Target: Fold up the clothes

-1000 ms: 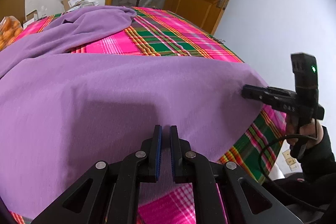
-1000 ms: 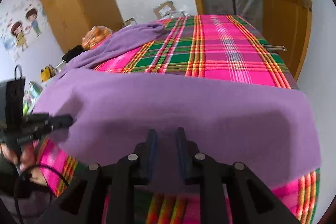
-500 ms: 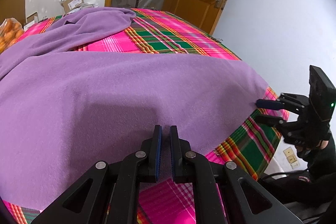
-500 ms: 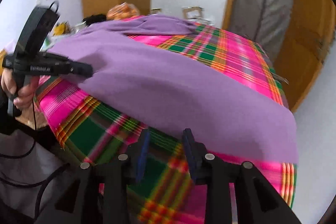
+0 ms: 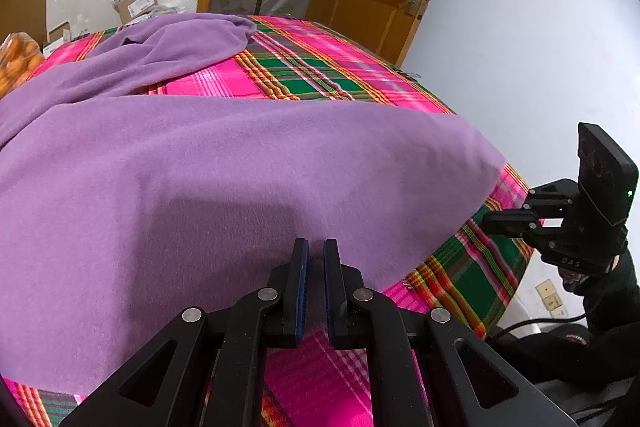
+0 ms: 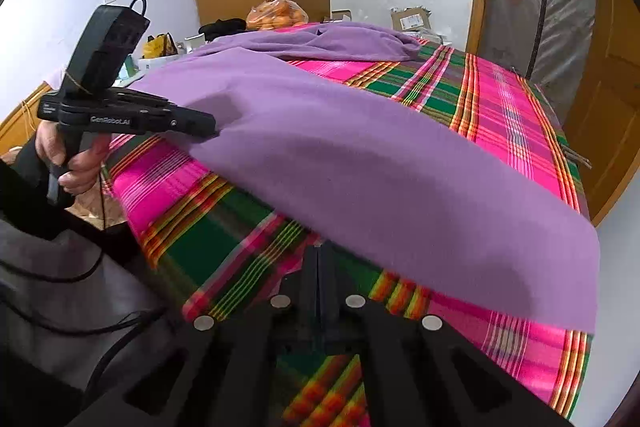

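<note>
1. A big purple cloth lies spread over a surface covered by a pink and green plaid cover. One part of the cloth runs off toward 11 o'clock in the left wrist view and bunches up there.
2. The left tool sits at the near edge of the cloth, at 6 o'clock in its own view. Its two fingers are almost together, with just a thin gap. In the right wrist view the left tool has its tip right at the edge of the cloth. It looks like it pinches the edge, but the cloth between the fingers cannot be seen for sure.
3. The right tool is squeezed all the way closed, and nothing shows between its fingers. It hangs over the bare plaid cover, just below the cloth's edge. In the left wrist view the right tool sits at 3 o'clock, a little away from the cloth's corner.
4. What could go wrong:
   - The left tool's hold is at the very edge. A quick pull could make the cloth slip out.
   - The right tool holds no cloth. If only one side lifts, the fold would come out crooked.
   - The cloth is soft and wide, so it may sag or wrinkle in the middle.
   - A tool closing too low could grab the plaid cover too and drag it along.
</note>
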